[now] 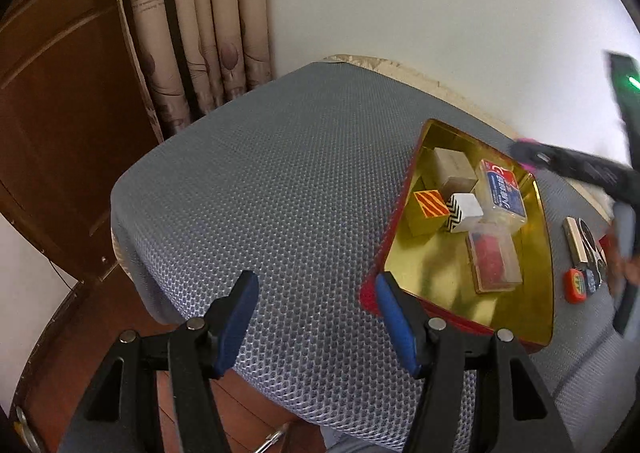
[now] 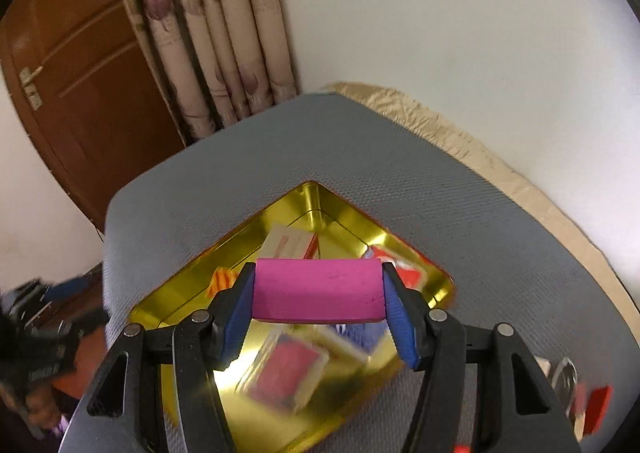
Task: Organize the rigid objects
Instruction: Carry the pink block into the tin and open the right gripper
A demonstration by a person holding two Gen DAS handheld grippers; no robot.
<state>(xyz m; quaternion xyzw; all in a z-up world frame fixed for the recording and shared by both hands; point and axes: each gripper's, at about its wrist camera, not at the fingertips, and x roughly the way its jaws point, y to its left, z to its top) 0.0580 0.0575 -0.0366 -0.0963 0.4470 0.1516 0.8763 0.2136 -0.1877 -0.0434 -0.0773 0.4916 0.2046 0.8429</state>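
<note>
1. Landmark: the gold tray (image 1: 516, 293) with a red outer rim, sitting on the grey mesh cushion (image 1: 280, 181).
2. Our right gripper (image 2: 319, 291) is clamped on the pink block (image 2: 318, 290), a pad on each end, held above the tray's middle.
3. Our left gripper (image 1: 316, 313) is spread wide with nothing between the pads, hovering over the cushion just off the tray's near-left corner.
4. Inside the tray: orange-striped cube (image 1: 427, 211) touching the black-and-white zigzag cube (image 1: 464, 212), a grey-brown block (image 1: 454, 169) behind them, a clear blue-label box (image 1: 503, 193), and a clear box with red contents (image 1: 494, 263).
5. Outside the tray, right side, on the cushion: small orange piece (image 1: 575, 284) plus a few other small items; we can't identify those, too blurred.
</note>
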